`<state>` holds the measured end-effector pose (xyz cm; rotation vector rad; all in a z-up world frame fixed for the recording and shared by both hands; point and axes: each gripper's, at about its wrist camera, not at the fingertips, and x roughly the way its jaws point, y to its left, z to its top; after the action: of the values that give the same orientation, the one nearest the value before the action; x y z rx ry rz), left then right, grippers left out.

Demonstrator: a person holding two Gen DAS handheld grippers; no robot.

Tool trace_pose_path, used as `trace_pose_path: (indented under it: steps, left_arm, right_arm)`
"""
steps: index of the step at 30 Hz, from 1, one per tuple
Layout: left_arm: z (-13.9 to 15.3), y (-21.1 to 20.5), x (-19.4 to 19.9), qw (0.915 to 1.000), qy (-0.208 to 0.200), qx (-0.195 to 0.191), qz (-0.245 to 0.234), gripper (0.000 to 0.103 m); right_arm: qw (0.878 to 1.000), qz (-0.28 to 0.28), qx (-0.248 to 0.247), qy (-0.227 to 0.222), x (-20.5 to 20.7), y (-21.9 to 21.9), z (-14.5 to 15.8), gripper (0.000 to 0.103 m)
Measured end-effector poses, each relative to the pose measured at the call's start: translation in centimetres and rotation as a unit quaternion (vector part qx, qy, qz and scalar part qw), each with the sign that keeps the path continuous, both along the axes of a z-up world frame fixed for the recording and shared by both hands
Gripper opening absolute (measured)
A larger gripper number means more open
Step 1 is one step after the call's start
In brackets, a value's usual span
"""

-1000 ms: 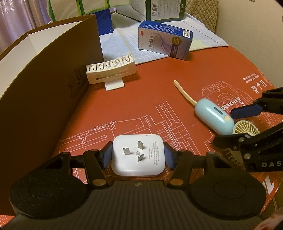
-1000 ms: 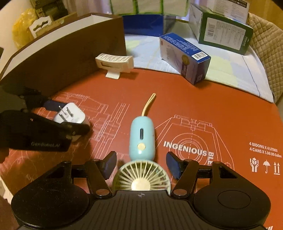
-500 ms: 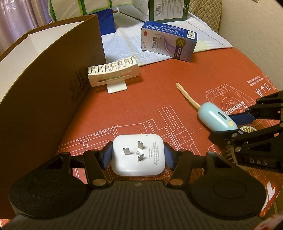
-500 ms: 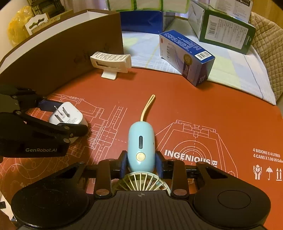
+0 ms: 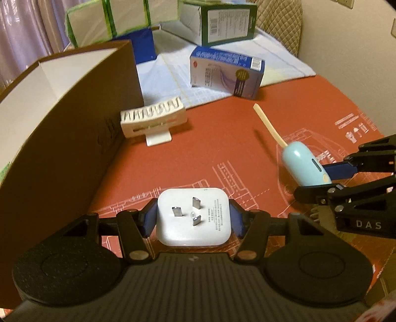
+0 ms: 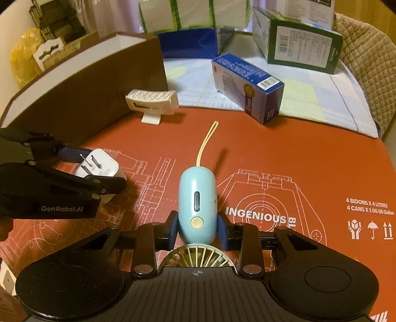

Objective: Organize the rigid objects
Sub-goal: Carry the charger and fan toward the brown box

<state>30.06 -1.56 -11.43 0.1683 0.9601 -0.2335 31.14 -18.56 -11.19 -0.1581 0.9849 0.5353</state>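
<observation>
A white plug adapter (image 5: 210, 237), prongs up, sits between the blue pads of my left gripper (image 5: 193, 215), which is shut on it just above the red mat (image 5: 222, 148). My right gripper (image 6: 197, 229) is shut on the handle of a light blue hand fan (image 6: 197, 198). The fan's ribbed head (image 6: 196, 256) lies close under the camera, and its yellow strap (image 6: 206, 141) points away, casting a shadow. The right gripper (image 5: 324, 180) and fan (image 5: 302, 166) show at the right of the left wrist view. The left gripper (image 6: 94, 168) with the adapter (image 6: 104, 171) shows at the left of the right wrist view.
A tall brown box (image 5: 61, 138) with a white inside stands along the left. A white ribbed holder (image 5: 153, 119) sits by its corner. A blue carton (image 5: 225, 71) lies on a pale cloth (image 5: 173, 81) behind, and a green carton (image 5: 227, 22) stands further back.
My right gripper has closed from open onto the fan's handle, and the handle and strap have tipped up off the mat. The left gripper keeps its hold on the adapter.
</observation>
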Motion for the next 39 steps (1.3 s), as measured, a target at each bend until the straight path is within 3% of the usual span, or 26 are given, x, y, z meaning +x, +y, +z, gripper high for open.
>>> trace_pose_path:
  steps: [22, 39]
  left_arm:
    - [5.9, 1.8, -1.5, 0.9987, -0.041, -0.017, 0.027, 0.055]
    - [11.9, 8.9, -1.8, 0.9891, -0.094, -0.015, 0.113, 0.055]
  right_arm:
    - [0.996, 0.031, 0.064, -0.046, -0.9, 1.7, 5.0, 0.03]
    - [0.985, 0.118, 0.107, -0.064, 0.4, 8.9, 9.7, 0.03]
